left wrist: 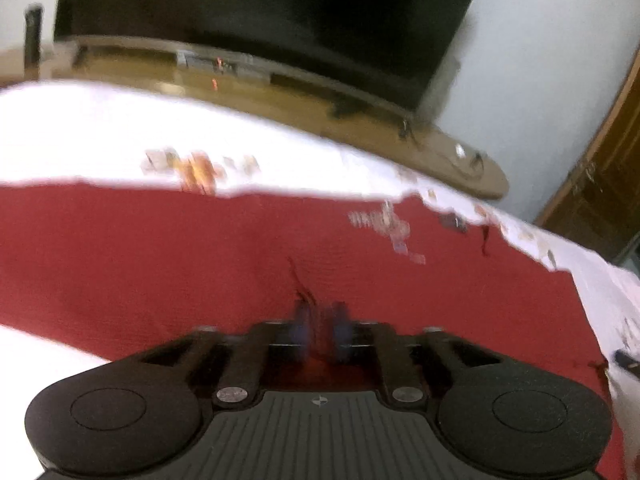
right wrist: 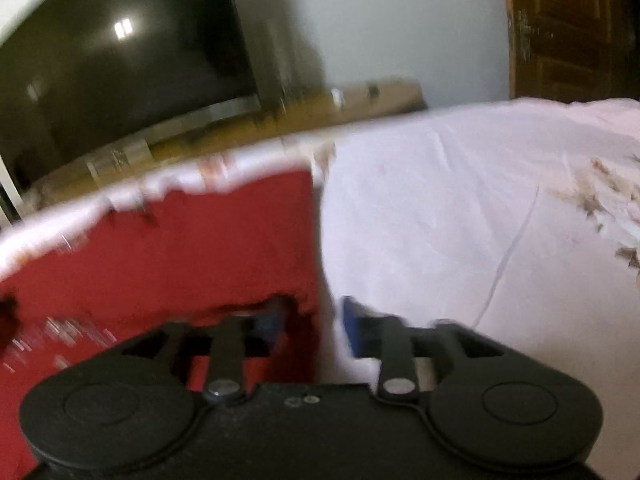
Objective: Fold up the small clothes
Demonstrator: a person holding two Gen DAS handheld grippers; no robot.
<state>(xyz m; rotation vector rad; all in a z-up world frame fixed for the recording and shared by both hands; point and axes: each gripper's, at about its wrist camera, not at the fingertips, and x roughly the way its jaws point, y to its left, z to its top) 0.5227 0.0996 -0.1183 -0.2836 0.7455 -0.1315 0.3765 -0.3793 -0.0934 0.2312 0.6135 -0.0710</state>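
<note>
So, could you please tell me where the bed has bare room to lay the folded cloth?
The plain white sheet right of the red cloth is free, bordered by the printed patch. The cloth fills the area ahead of the left claw.
</note>
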